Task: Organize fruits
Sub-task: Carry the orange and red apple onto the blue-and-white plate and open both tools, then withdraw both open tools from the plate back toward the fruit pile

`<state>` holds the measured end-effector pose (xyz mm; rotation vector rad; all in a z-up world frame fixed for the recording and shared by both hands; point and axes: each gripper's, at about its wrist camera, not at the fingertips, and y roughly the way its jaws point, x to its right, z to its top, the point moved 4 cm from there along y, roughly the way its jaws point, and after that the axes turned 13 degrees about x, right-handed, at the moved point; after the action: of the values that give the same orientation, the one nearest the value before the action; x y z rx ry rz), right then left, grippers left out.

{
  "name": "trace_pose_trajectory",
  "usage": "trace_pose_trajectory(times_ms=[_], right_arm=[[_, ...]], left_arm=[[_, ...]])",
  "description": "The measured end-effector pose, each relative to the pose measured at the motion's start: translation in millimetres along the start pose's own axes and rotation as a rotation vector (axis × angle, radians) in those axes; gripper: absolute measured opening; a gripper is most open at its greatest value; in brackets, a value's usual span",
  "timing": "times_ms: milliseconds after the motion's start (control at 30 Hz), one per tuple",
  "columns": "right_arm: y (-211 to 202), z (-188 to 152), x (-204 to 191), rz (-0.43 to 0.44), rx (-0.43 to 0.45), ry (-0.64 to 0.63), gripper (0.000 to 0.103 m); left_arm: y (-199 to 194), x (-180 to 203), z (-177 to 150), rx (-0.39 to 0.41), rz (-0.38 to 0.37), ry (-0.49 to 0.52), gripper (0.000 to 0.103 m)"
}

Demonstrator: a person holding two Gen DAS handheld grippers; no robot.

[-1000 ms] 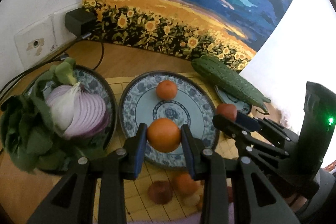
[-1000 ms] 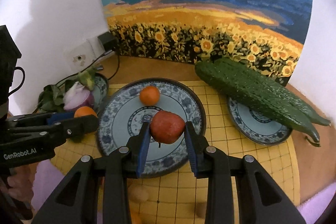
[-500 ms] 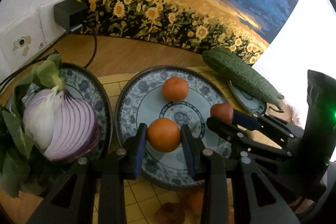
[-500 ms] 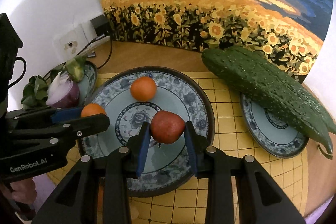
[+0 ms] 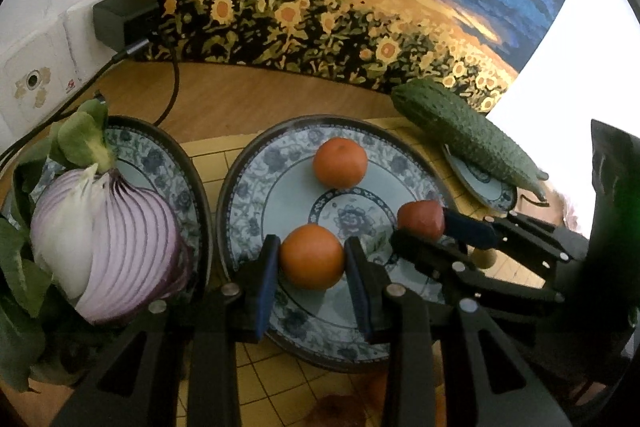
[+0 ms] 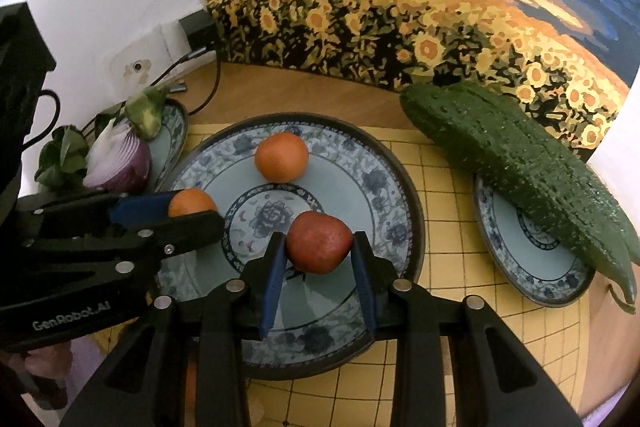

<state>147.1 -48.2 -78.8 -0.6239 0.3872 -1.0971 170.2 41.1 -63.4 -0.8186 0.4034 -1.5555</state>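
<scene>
My left gripper [image 5: 311,259] is shut on an orange [image 5: 312,255] low over the near-left part of the blue patterned middle plate [image 5: 256,183]. My right gripper [image 6: 319,245] is shut on a red fruit [image 6: 319,242] over the same plate [image 6: 376,171], near its centre. A second orange [image 5: 340,163] lies on the plate's far side; it also shows in the right wrist view [image 6: 281,157]. The right gripper with the red fruit [image 5: 421,219] shows in the left wrist view, and the left gripper with its orange [image 6: 191,202] shows in the right wrist view.
A left plate [image 5: 160,151] holds a cut purple onion [image 5: 108,247] and green leaves [image 5: 24,283]. A right plate [image 6: 508,267] holds a cucumber [image 6: 516,163]. A sunflower painting [image 6: 400,7], a wall socket and a black charger [image 5: 120,21] stand behind. Small fruits lie on the yellow mat [image 6: 444,355] near me.
Both grippers have moved forward and down over the middle plate, each still holding its fruit. The plates and vegetables now look nearer.
</scene>
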Motion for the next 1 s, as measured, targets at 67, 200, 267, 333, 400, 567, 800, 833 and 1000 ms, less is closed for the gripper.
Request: trace_pose_trajectory(times_ms=[67, 200, 267, 333, 400, 567, 800, 833, 1000], right_arm=[[0, -2, 1, -0.001, -0.005, 0.007, 0.034], [-1, -7, 5, -0.014, -0.004, 0.022, 0.034], [-2, -7, 6, -0.016, 0.0, 0.011, 0.034], [-2, -7, 5, -0.015, -0.005, 0.003, 0.034], [-3, -7, 5, -0.013, -0.011, -0.007, 0.034], [-6, -5, 10, -0.023, -0.02, 0.003, 0.048], [-30, 10, 27, -0.026, 0.033, 0.022, 0.074], [-34, 13, 28, -0.026, 0.043, 0.022, 0.075], [-53, 22, 30, -0.017, 0.082, 0.028, 0.078]], left_arm=[[2, 2, -1, 0.0, 0.002, 0.01, 0.034], [3, 3, 0, 0.011, 0.012, 0.006, 0.034], [3, 2, 0, 0.017, 0.016, 0.002, 0.034], [3, 3, -2, 0.018, 0.02, 0.005, 0.034], [3, 4, -5, 0.012, 0.022, 0.016, 0.034], [-3, 6, -2, 0.027, 0.044, 0.016, 0.036], [-27, 5, 13, 0.084, 0.059, 0.01, 0.07], [-31, 7, 16, 0.093, 0.062, 0.017, 0.072], [-52, 15, 22, 0.138, 0.067, 0.032, 0.089]])
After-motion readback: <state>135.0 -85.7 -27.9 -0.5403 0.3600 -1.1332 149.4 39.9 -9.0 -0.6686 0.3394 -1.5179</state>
